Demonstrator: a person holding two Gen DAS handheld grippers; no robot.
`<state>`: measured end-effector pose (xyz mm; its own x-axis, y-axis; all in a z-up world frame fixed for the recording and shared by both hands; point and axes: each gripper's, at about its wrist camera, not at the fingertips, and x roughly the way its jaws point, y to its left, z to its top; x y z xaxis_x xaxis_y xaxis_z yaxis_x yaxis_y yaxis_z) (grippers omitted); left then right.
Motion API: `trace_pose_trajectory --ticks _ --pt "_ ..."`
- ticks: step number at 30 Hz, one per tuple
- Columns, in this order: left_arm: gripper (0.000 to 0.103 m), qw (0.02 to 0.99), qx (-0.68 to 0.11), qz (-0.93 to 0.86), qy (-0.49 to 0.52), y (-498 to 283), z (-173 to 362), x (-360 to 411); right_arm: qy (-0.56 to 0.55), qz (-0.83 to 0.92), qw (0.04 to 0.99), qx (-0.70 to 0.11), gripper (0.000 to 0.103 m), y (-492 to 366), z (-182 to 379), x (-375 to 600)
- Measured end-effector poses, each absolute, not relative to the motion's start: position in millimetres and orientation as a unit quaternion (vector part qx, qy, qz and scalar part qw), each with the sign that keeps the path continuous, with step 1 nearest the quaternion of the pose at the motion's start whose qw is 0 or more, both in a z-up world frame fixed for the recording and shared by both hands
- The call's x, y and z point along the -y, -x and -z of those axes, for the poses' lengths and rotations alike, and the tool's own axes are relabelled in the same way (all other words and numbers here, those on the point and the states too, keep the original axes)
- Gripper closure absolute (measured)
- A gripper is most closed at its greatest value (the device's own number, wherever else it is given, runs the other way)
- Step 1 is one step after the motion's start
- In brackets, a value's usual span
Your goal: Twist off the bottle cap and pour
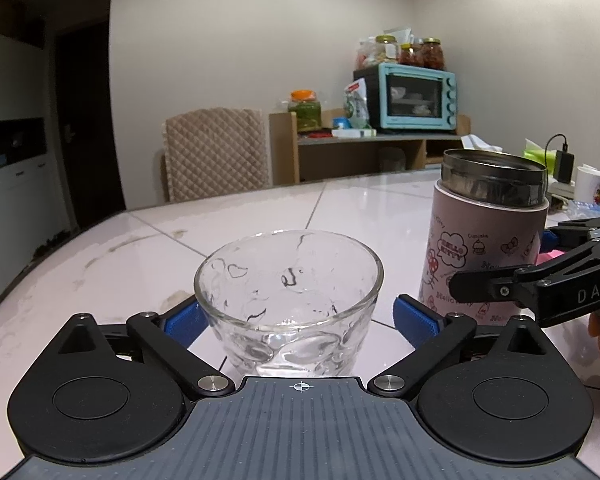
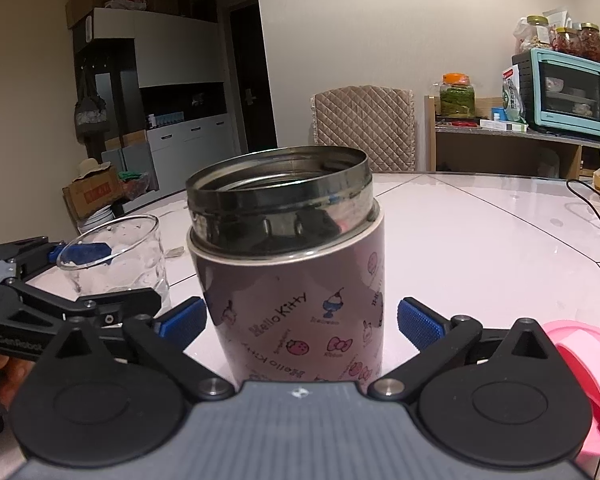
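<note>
A clear dimpled glass (image 1: 288,300) stands on the white tiled table between my left gripper's (image 1: 300,320) open blue-padded fingers (image 1: 414,322), which do not touch it. To its right stands a pink Hello Kitty flask (image 1: 484,248) with its steel mouth uncapped. In the right wrist view the flask (image 2: 292,280) stands upright between my right gripper's (image 2: 300,320) open fingers (image 2: 418,324), with gaps on both sides. The pink cap (image 2: 584,384) lies on the table at the lower right. The glass (image 2: 120,256) is at the left.
A padded chair (image 1: 216,156) stands at the table's far edge. A shelf with a teal oven (image 1: 412,98) and jars is behind. A white mug (image 1: 592,190), charger and cable lie at the far right of the table (image 1: 260,216).
</note>
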<state>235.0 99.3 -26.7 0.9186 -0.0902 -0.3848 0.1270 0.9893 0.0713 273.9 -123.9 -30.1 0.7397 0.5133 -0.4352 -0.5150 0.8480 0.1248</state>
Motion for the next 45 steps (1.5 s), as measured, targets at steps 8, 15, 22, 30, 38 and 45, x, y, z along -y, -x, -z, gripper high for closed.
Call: trace_pose_trajectory --ticks 8,15,22,30,38,45 --pt "0.000 0.980 -0.191 0.048 -0.039 -232 26 -102 0.003 -0.272 0.934 -0.233 0.000 -273 28 125" --pt "0.000 0.979 -0.194 0.041 -0.043 -230 26 -103 0.003 -0.272 0.934 -0.231 0.000 -273 26 125" --pt "0.000 0.979 -0.195 0.035 -0.042 -227 27 -103 0.002 -0.269 0.935 -0.230 0.000 -272 25 127" --pt "0.000 0.979 -0.197 0.029 -0.041 -221 27 -103 0.000 -0.269 0.935 -0.229 0.000 -268 24 128" --pt "0.000 0.979 -0.198 0.027 -0.040 -214 28 -101 0.002 -0.269 0.936 -0.226 0.000 -263 21 129" --pt "0.000 0.979 -0.198 0.026 -0.038 -207 28 -99 0.001 -0.268 0.937 -0.223 0.000 -256 17 132"
